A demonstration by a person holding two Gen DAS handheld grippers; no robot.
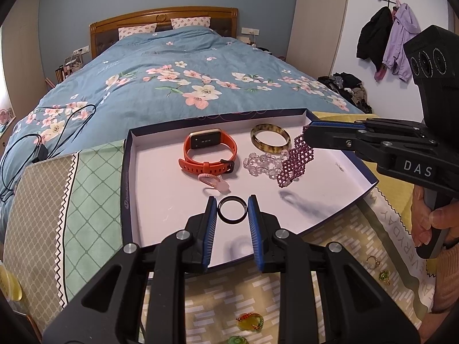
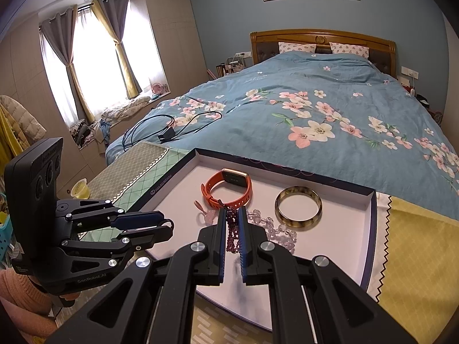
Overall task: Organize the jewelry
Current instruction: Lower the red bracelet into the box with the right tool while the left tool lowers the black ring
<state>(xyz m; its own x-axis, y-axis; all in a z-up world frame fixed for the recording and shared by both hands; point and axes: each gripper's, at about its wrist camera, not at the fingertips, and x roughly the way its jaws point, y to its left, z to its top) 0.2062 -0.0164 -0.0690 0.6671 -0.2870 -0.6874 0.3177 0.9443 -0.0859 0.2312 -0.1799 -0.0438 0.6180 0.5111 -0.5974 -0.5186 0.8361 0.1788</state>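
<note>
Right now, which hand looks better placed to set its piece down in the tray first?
Probably the right. Its tongs pinch the purple beaded bracelet, whose lower end already appears to touch the tray floor beside the clear bead bracelet. The left tongs hold the black ring clear above its shadow.

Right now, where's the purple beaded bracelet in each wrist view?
Left wrist view: purple beaded bracelet right of centre, hanging from the right gripper into the tray.
Right wrist view: low centre, pinched between the blue pads.
Shared landmark: amber bangle, just beside it in both.
</note>
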